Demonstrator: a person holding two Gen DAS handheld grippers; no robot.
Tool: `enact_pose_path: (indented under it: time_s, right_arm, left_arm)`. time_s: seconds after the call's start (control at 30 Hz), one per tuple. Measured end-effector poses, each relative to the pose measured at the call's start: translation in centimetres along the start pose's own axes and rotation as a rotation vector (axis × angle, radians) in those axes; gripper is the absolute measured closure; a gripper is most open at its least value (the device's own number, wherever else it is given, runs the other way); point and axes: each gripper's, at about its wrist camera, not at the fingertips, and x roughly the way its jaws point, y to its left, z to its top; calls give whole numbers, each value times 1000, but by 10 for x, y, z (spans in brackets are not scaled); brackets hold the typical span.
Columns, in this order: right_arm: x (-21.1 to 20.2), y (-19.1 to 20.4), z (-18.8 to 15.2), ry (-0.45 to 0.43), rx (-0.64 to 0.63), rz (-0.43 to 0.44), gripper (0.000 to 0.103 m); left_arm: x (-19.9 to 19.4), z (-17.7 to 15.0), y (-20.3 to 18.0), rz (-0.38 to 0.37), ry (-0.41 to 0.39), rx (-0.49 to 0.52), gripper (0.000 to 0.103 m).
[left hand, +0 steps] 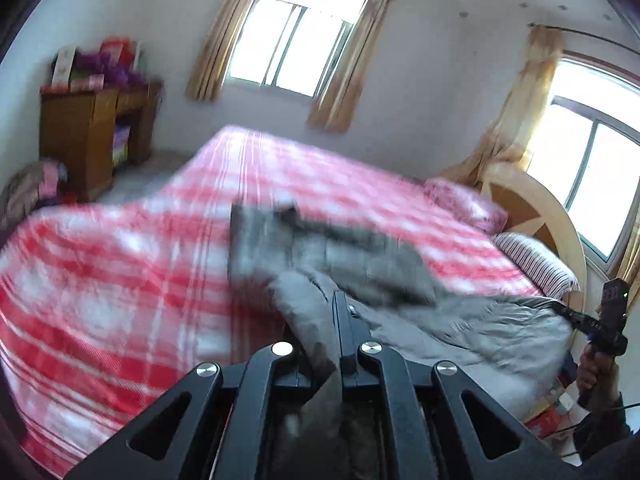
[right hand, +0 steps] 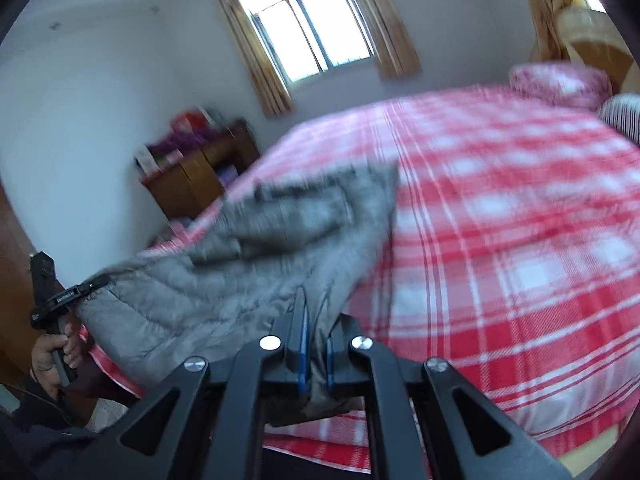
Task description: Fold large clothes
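Observation:
A grey quilted jacket [left hand: 360, 264] hangs stretched above the bed between both grippers; it is blurred by motion. My left gripper [left hand: 338, 300] is shut on one edge of the jacket. My right gripper [right hand: 316, 308] is shut on another edge of the jacket [right hand: 248, 256]. The right gripper also shows at the far right of the left wrist view [left hand: 576, 314], clamped on the jacket. The left gripper shows at the far left of the right wrist view [right hand: 96, 280], clamped on the jacket too.
The bed [left hand: 120, 280] carries a red and white plaid sheet [right hand: 500, 220]. Pink [left hand: 464, 204] and striped [left hand: 536, 260] pillows lie by the rounded headboard [left hand: 532, 208]. A wooden cabinet [left hand: 92, 136] stands in the far corner. Curtained windows [left hand: 292, 44] are behind.

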Motion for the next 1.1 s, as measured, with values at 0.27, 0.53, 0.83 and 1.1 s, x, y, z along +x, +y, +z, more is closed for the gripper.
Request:
enact_pose_path:
  time_s: [0.27,0.53,0.83,1.1]
  right_arm:
    - [13,16,82,-189,-92,-67,95]
    - [161,-32,132,-136,3,-174,95]
    - [238,-80,143,-64,57,-258,80]
    - [238,-35,148,-132,10,-384,16]
  left_arm:
    - [88,72,21,114,-61,103,98]
    - [208,87,77,265,46,26,85]
    - [230,108,94,598,-69,17,1]
    - [271,77,23,603,-47,225,1]
